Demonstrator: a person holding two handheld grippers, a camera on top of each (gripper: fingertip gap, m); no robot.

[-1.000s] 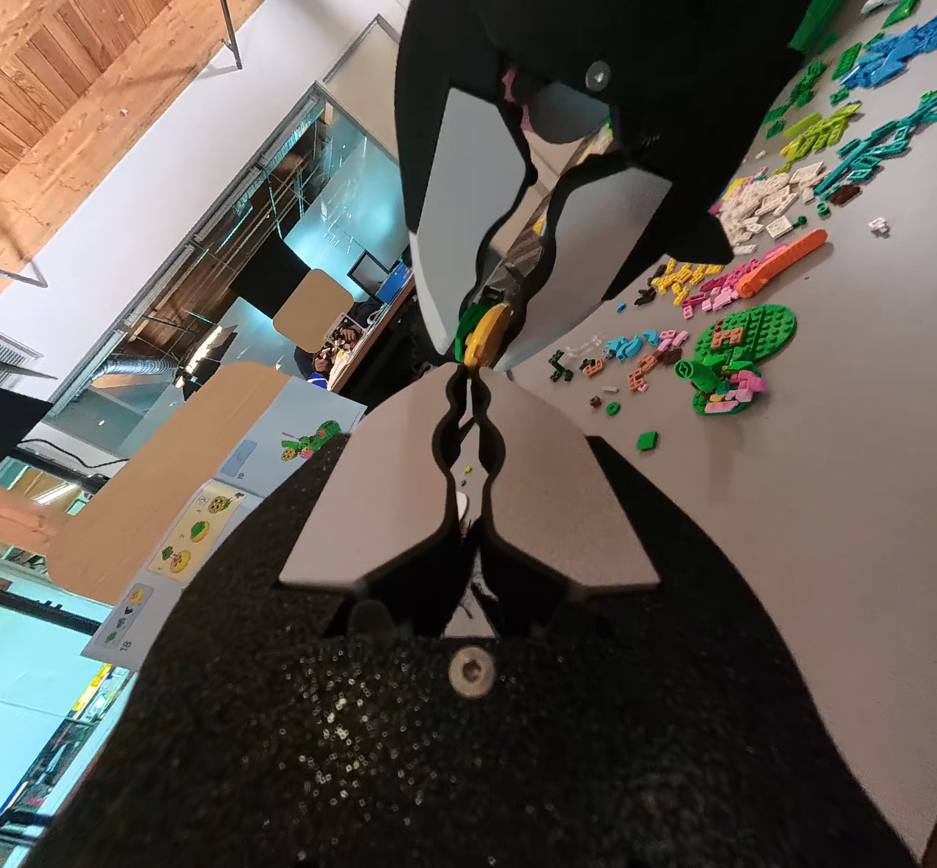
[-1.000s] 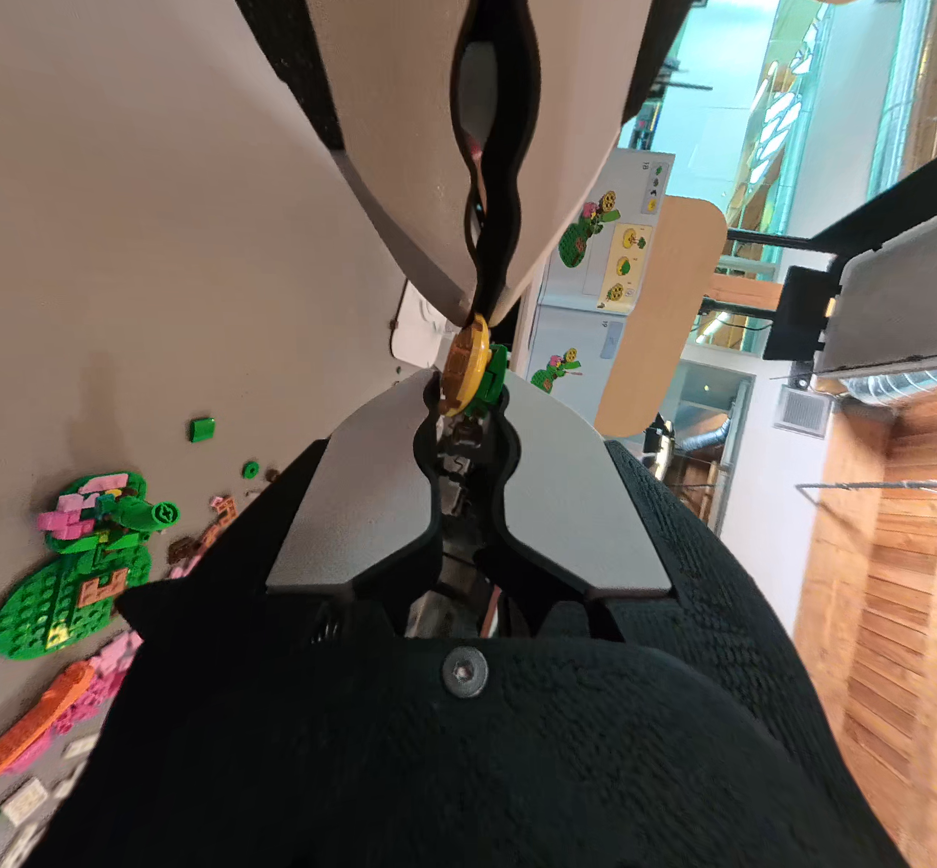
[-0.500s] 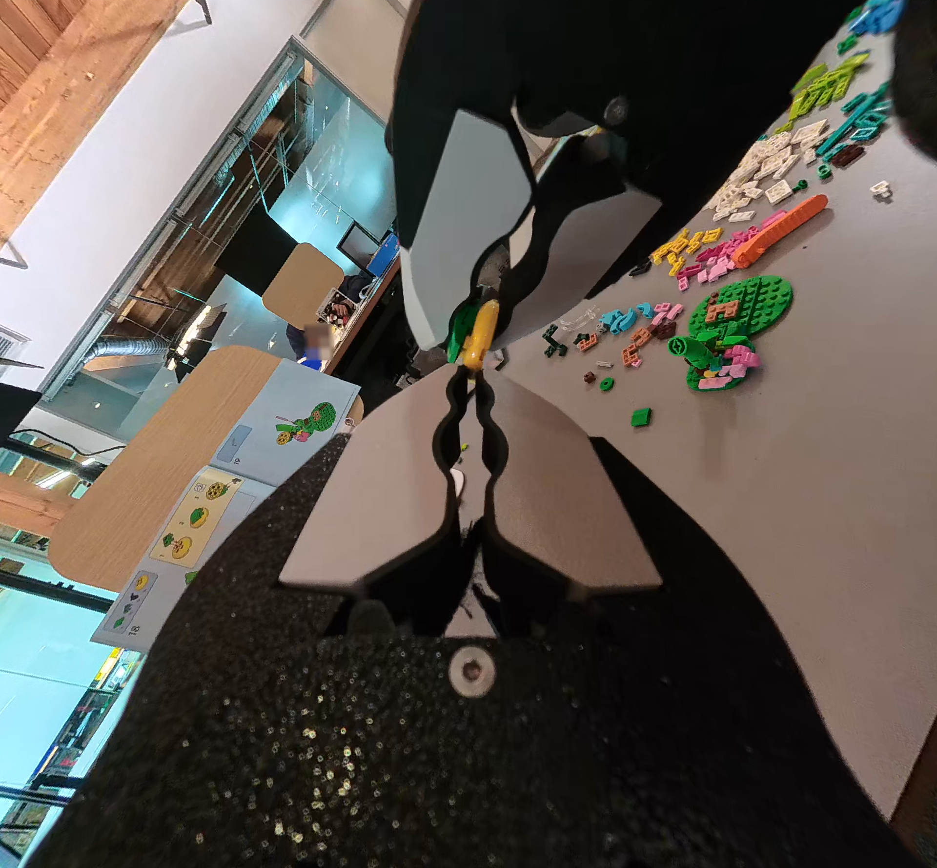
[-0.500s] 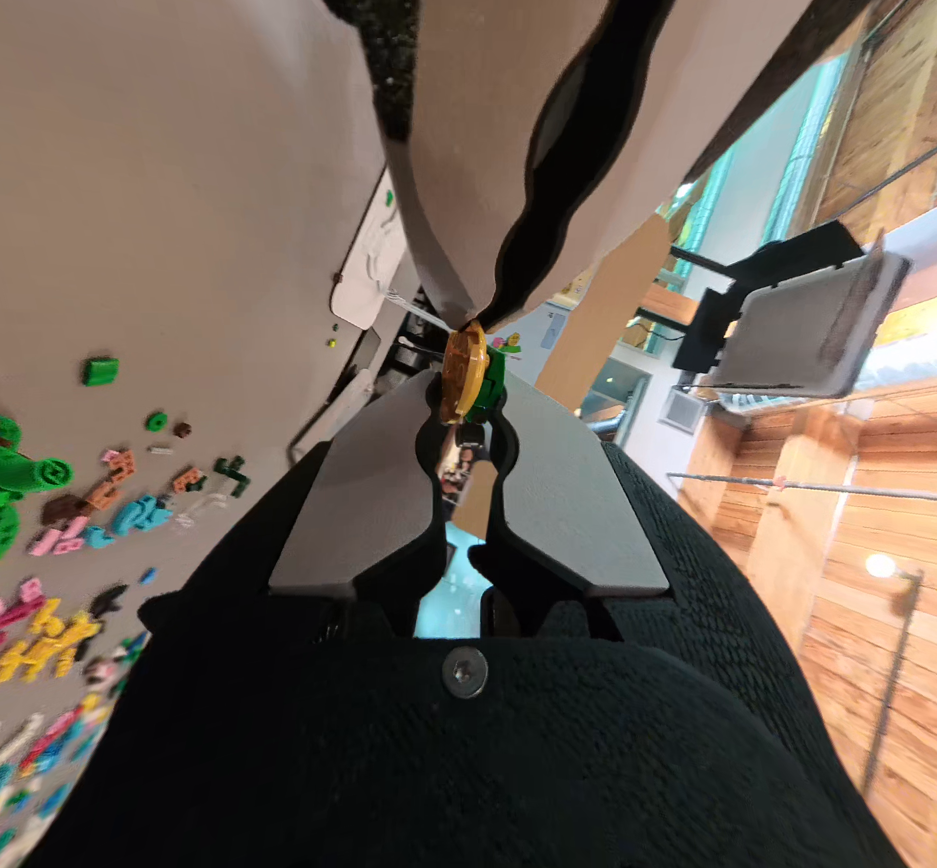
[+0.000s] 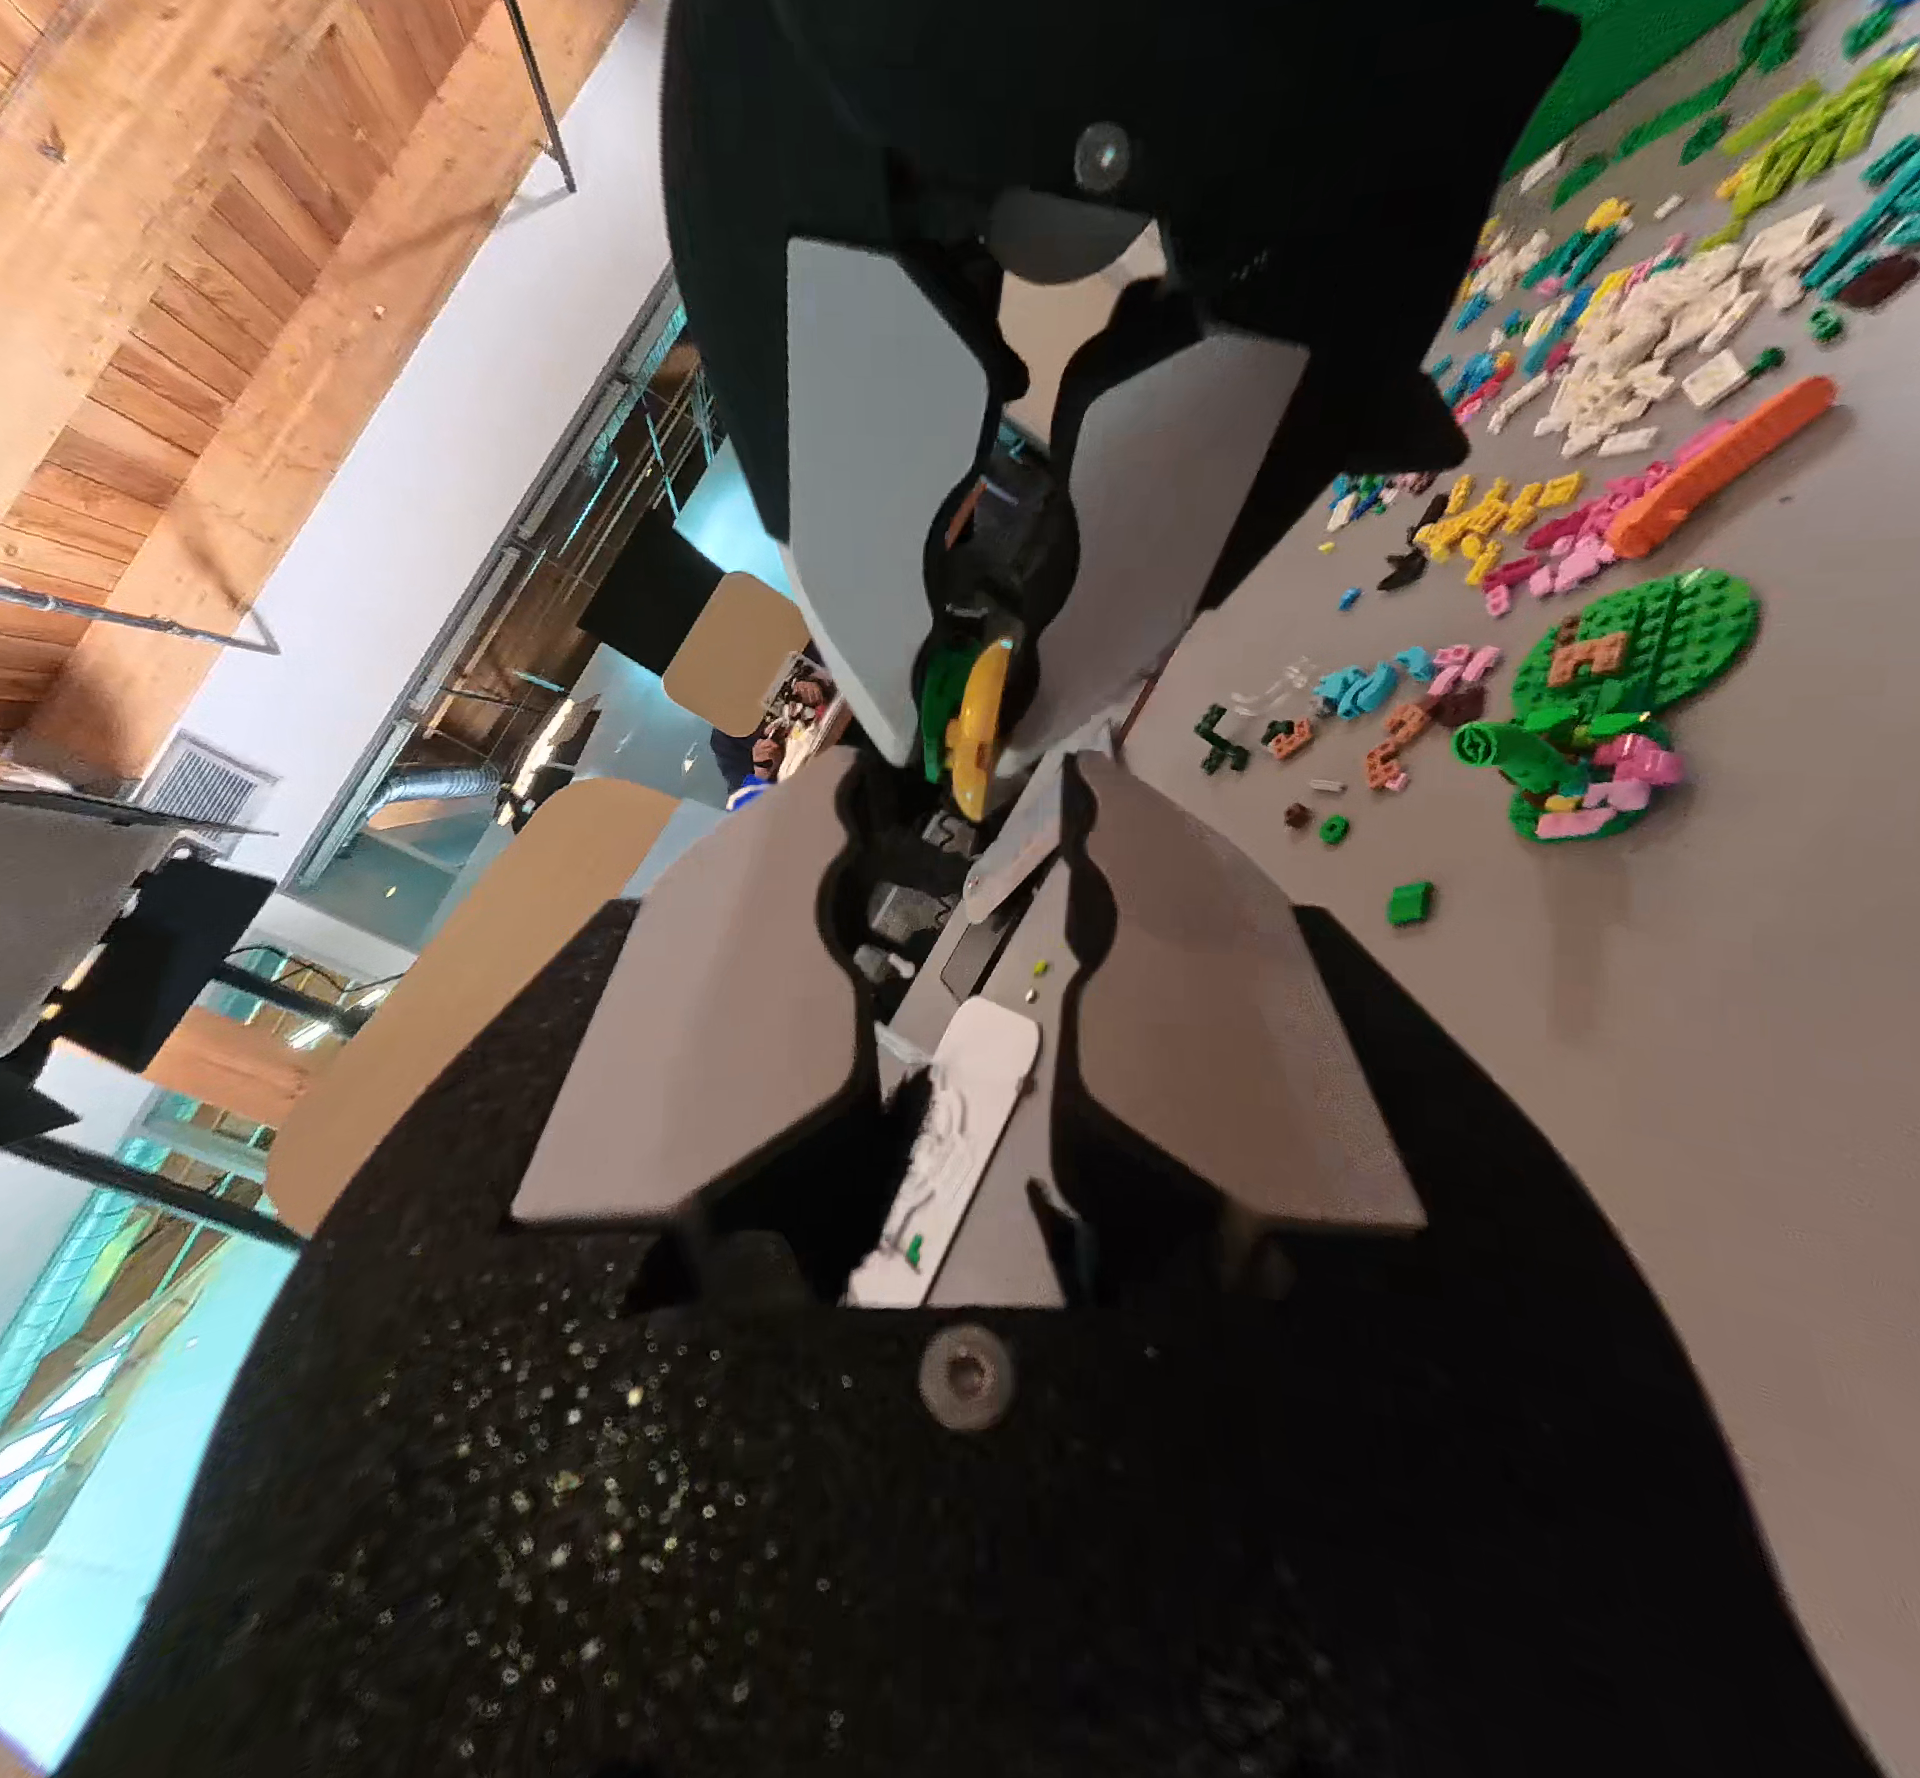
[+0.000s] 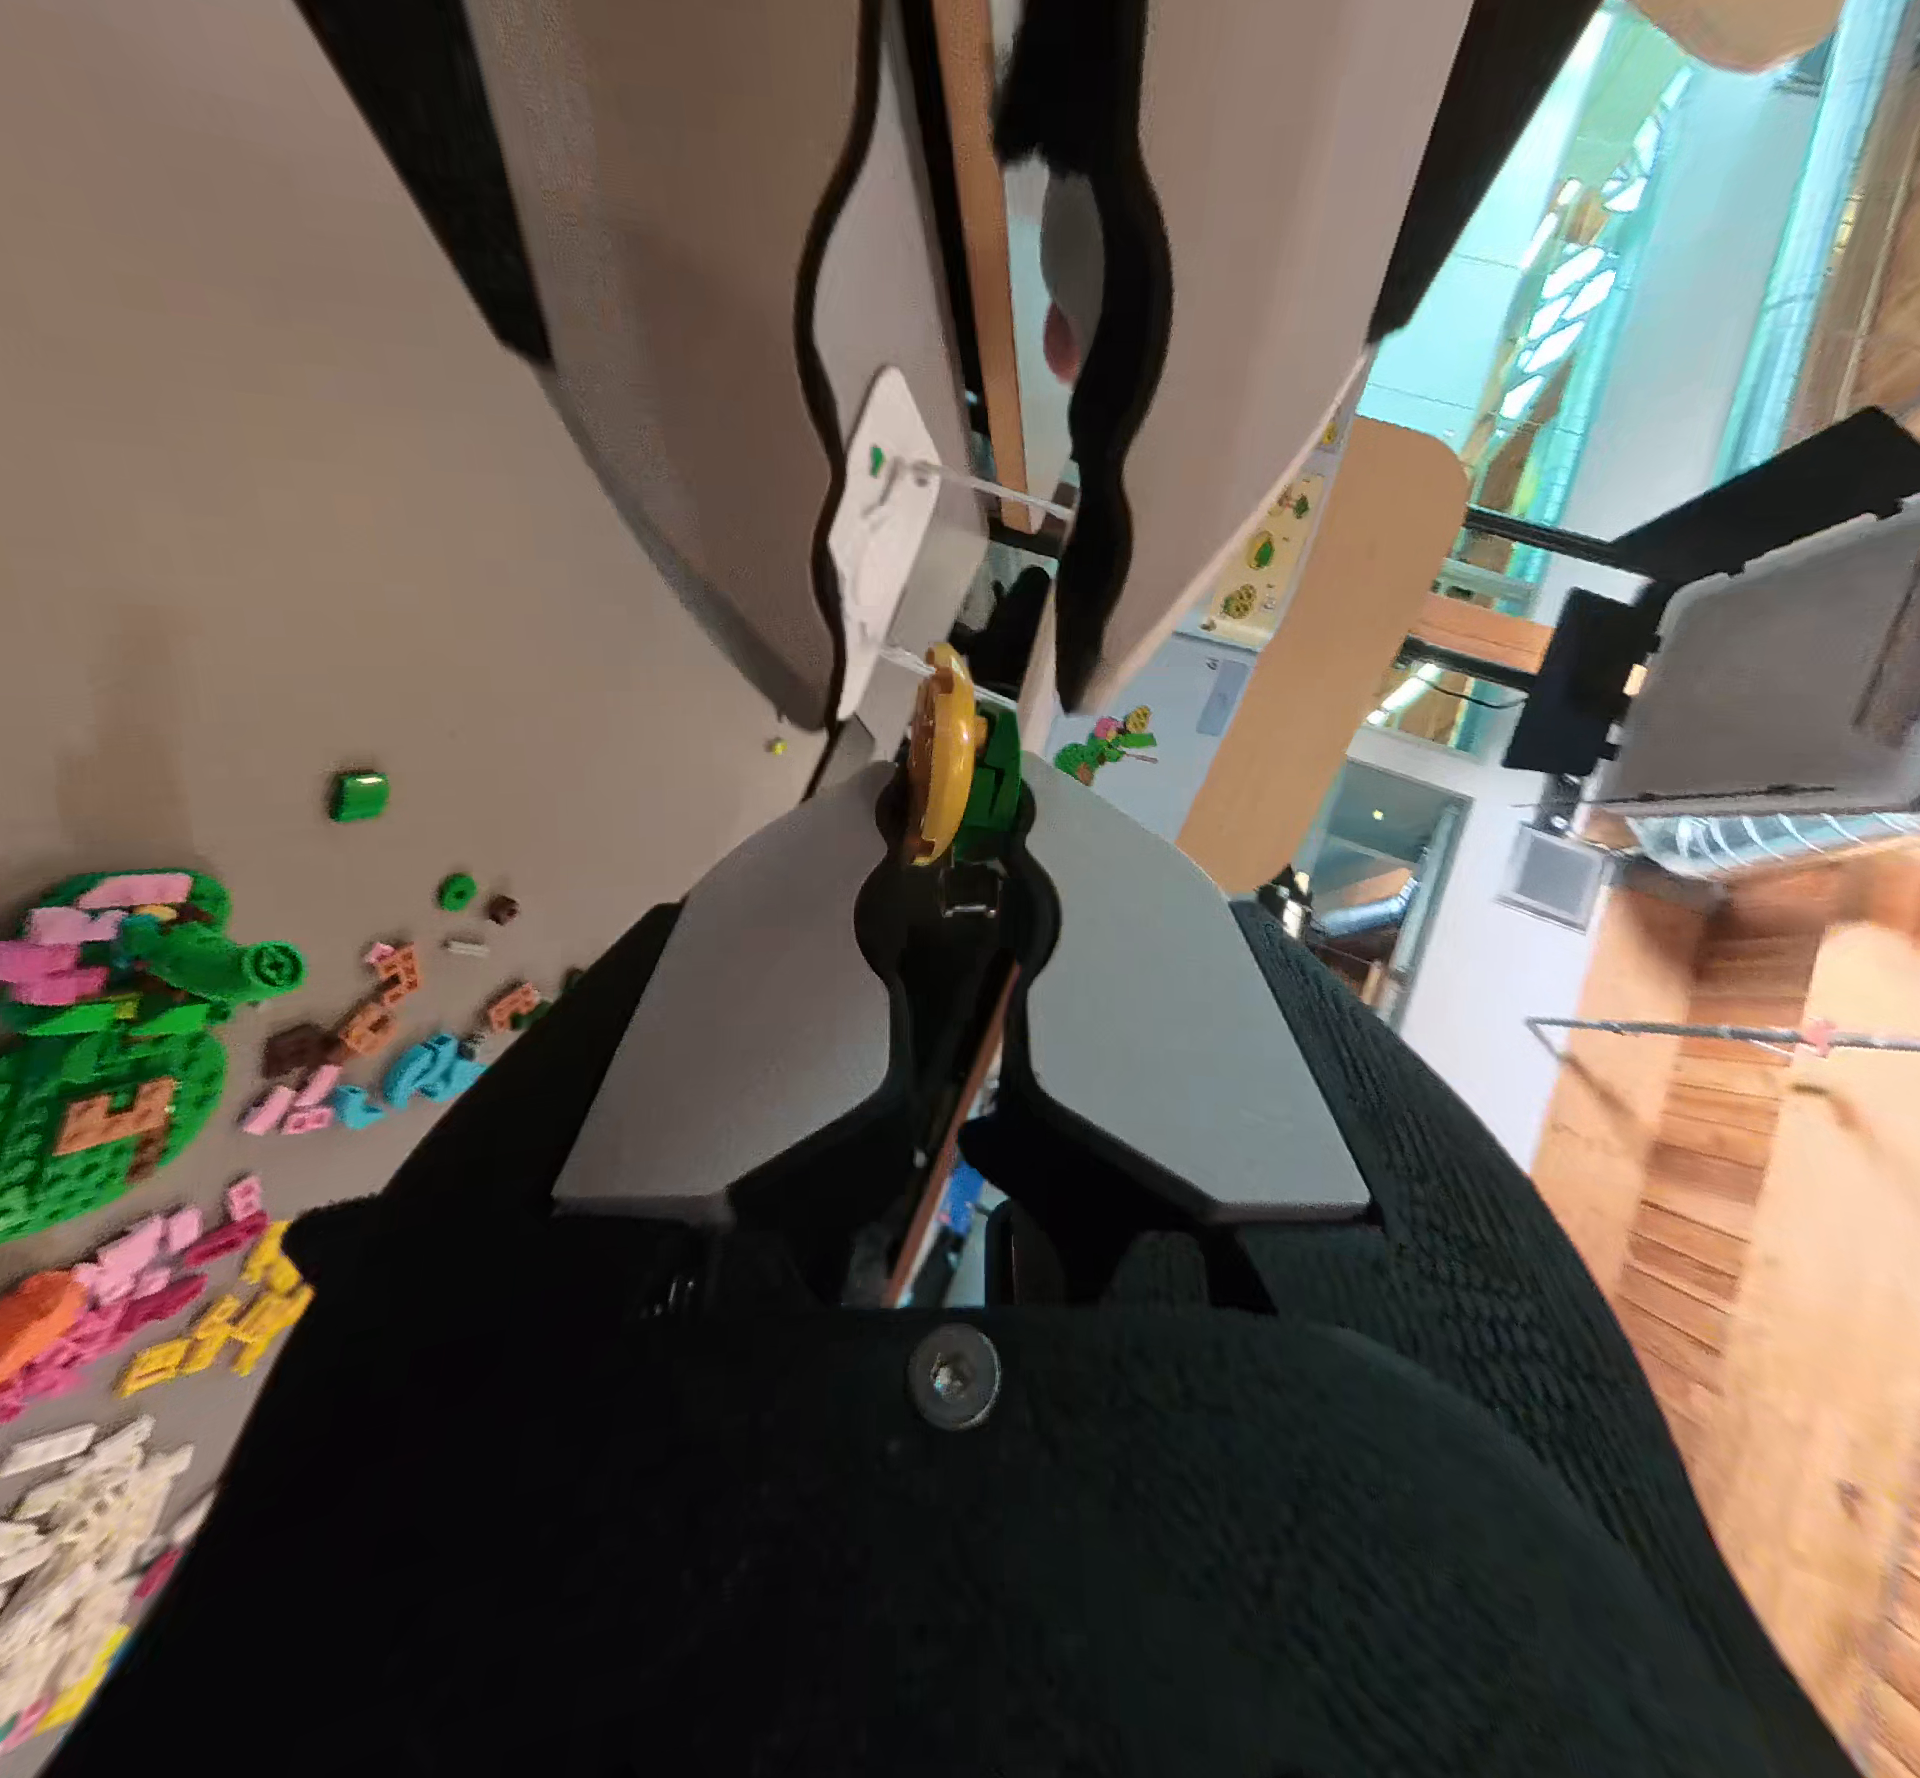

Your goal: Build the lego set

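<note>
Right tool (image 6: 961, 798) clamped on yellow-and-green round lego piece (image 6: 951, 772); left tool (image 5: 961, 793) apart. Risk: piece twists free.

Left gripper (image 5: 961, 778) now parted, no longer pinching the round yellow disc with its dark green piece (image 5: 968, 708); a gap shows between them. Assembly left solely in right gripper (image 6: 961, 819), sitting deeper between its grey fingertips (image 6: 821, 855). Both views swung, slightly blurred.
</note>
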